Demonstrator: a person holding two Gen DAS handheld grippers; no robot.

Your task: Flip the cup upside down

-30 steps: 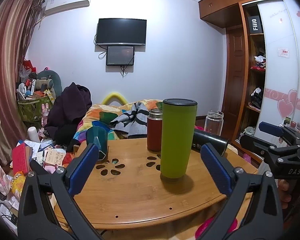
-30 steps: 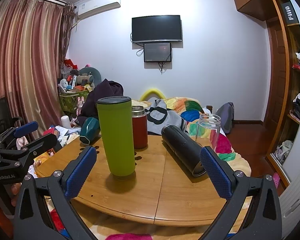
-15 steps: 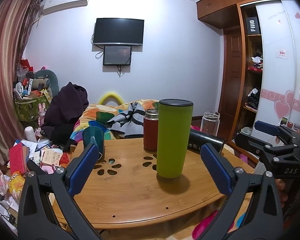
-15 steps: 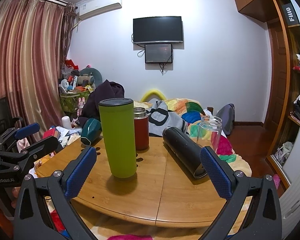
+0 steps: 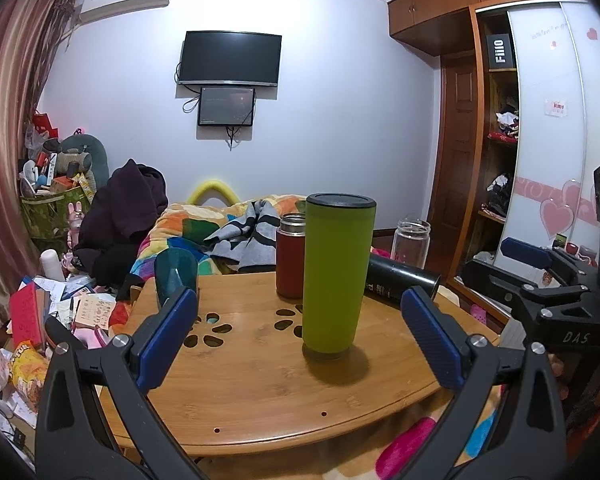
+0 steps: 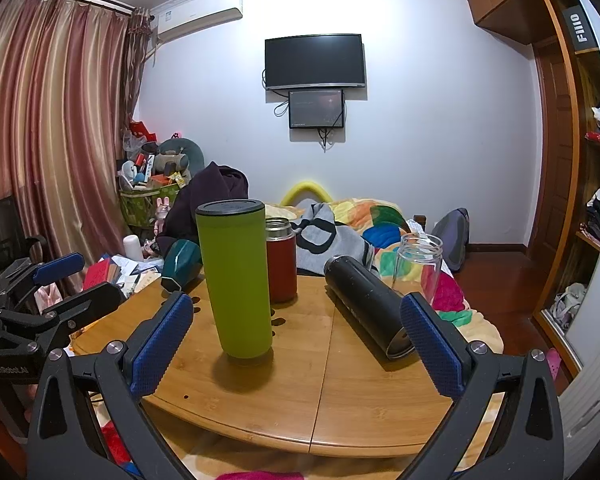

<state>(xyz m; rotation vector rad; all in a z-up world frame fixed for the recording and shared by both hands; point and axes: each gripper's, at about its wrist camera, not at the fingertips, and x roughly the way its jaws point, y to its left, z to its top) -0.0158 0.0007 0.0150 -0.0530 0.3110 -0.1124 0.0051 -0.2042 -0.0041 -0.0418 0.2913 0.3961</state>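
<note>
Green cup [image 5: 337, 272] stands mid-surface [image 5: 260, 392], dark end up, wider at top; can't tell if already flipped. My left fingers [image 5: 300, 340] and right fingers [image 6: 296, 344] spread wide, empty, short of near edge.

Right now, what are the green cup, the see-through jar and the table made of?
The green cup looks like matte-coated metal or plastic, with a dull, even surface and a dark lid. The see-through jar is clear glass or plastic; I cannot tell which. The table looks like varnished bamboo or wood, with fine grain.
</note>
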